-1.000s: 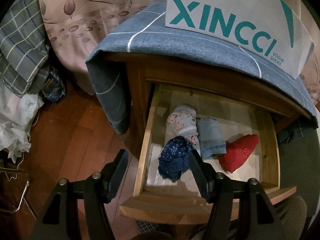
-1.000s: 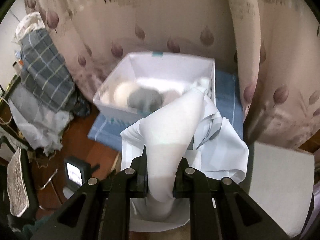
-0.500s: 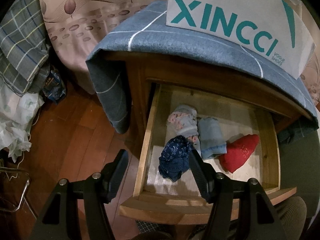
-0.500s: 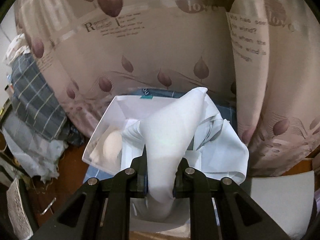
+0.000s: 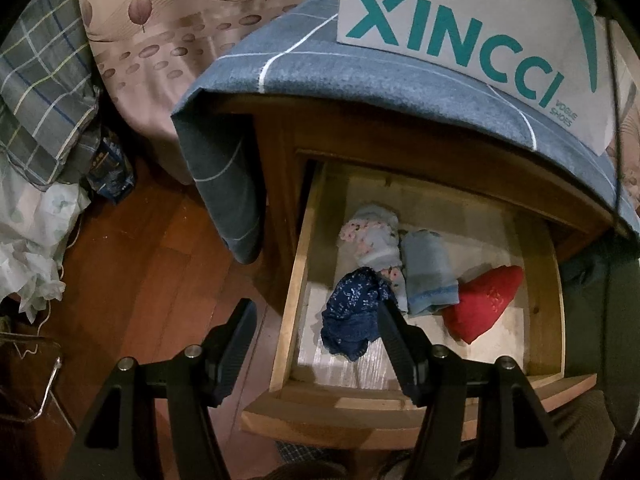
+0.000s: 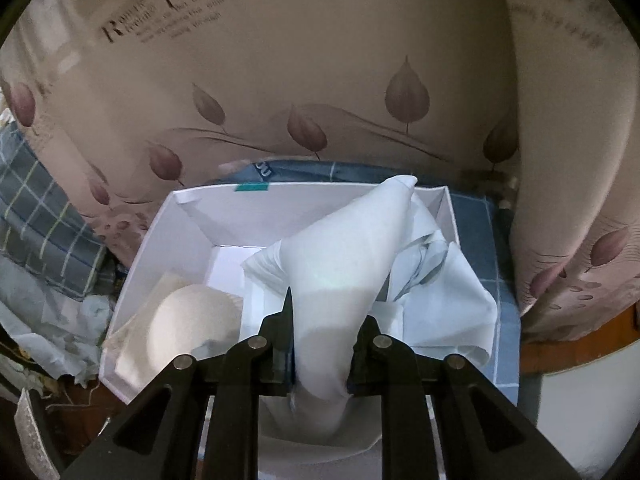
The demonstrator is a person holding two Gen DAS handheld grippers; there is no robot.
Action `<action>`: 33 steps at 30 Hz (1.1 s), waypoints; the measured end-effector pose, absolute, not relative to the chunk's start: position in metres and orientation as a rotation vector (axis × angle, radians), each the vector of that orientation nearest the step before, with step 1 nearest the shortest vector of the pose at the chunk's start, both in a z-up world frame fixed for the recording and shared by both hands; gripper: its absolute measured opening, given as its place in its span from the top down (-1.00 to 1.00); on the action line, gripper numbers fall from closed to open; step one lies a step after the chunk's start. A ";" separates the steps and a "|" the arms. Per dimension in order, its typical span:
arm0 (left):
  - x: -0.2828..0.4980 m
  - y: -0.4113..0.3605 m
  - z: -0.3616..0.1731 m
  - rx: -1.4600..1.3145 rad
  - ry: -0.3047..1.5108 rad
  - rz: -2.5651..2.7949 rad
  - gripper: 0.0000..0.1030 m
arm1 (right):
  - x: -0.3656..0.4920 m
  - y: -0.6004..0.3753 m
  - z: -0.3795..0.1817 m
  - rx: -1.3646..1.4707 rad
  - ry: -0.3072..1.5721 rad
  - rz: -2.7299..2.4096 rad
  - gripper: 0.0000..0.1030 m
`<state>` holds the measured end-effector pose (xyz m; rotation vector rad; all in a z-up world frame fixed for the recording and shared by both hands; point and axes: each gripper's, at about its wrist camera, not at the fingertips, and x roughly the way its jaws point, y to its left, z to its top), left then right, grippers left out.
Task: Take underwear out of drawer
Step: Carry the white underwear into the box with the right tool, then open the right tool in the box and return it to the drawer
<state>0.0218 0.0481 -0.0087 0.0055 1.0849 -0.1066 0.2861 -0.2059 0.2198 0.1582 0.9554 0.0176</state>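
Observation:
The wooden drawer (image 5: 294, 280) stands pulled out. In it lie a dark blue floral underwear (image 5: 352, 312), a pale flowered one (image 5: 372, 236), a light blue one (image 5: 428, 272) and a red one (image 5: 484, 300). My left gripper (image 5: 314, 314) hangs open above the drawer's left wall, holding nothing. The right gripper (image 6: 326, 320) grips a white underwear (image 6: 340, 260) over the open white box (image 6: 192, 224); its jaws are opening, with the cloth still pressed between the pads. A cream piece (image 6: 196, 320) lies in the box's left part.
The white shoe box (image 5: 460, 28) stands on a blue checked cloth (image 5: 360, 80) covering the nightstand. A leaf-printed curtain (image 6: 320, 80) hangs close behind. Plaid fabric (image 5: 36, 80) and bags (image 5: 28, 248) lie on the wooden floor at the left.
The right gripper has carried the white underwear forward and down, so the box now sits close below it. The left gripper and the drawer's contents have not moved.

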 end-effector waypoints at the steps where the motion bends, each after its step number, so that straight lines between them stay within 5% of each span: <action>1: 0.022 0.048 -0.008 0.004 1.084 -0.109 -0.25 | 0.289 -0.206 0.215 0.160 0.963 0.014 0.59; 13: 0.024 0.048 -0.009 -0.016 1.091 -0.123 -0.25 | 0.290 -0.207 0.200 0.108 0.990 -0.009 -0.21; 25: 0.024 0.049 -0.009 -0.037 1.096 -0.122 -0.25 | 0.201 -0.192 0.254 0.009 0.975 0.102 -0.50; 33: 0.024 0.050 -0.008 -0.040 1.097 -0.121 -0.25 | 0.113 -0.174 0.218 -0.039 1.092 0.234 -0.51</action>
